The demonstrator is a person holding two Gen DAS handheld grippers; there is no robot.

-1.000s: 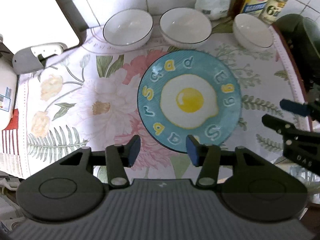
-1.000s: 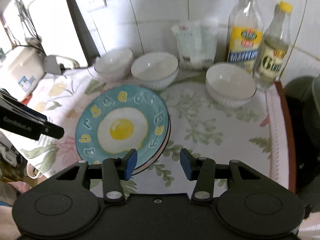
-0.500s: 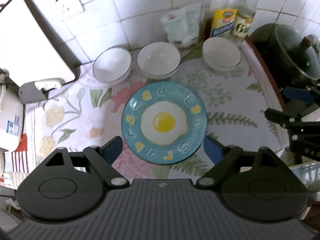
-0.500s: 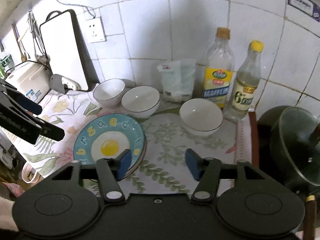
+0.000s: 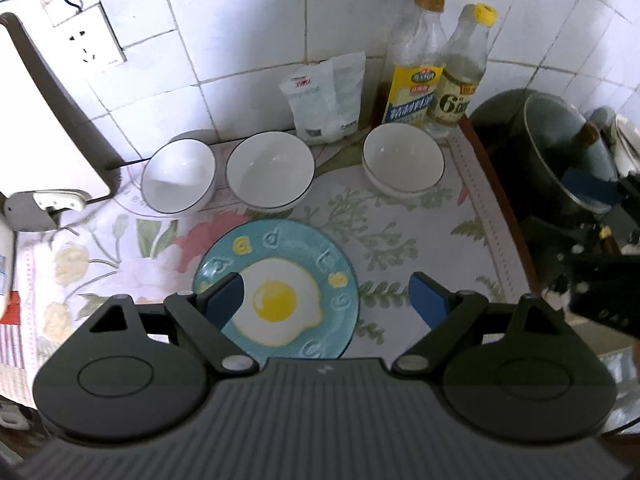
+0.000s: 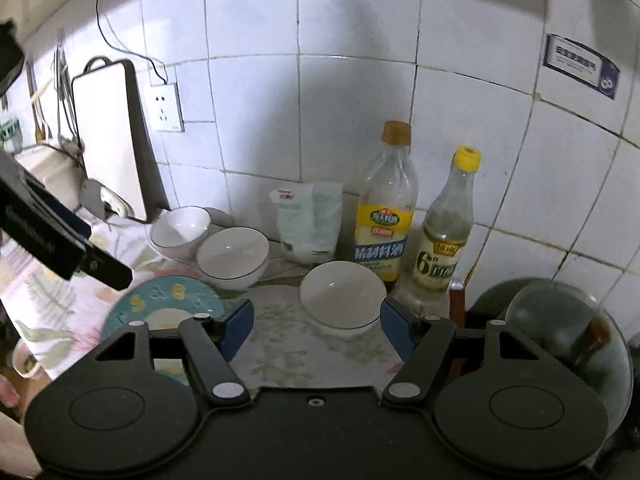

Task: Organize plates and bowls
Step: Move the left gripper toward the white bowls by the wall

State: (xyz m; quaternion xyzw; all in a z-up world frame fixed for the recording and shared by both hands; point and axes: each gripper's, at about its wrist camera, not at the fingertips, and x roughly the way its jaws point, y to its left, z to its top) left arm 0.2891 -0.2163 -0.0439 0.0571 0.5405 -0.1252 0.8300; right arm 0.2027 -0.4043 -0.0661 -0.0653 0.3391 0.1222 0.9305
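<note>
Above the counter (image 5: 400,216), left tongs (image 5: 324,300) and right tongs (image 6: 316,326) both spread, empty, egg plate (image 5: 276,292) mid-cloth, three bowls (image 5: 270,172) along wall edge.

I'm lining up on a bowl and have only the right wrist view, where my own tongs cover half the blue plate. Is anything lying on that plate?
Observer: No. The left wrist view shows the blue plate bare, with only a printed fried egg in its middle.
Operator: And the left tongs? I see just a dark edge of them.
Observer: The left tongs are open, with nothing between the pads. They are aimed down toward that plate.
</note>
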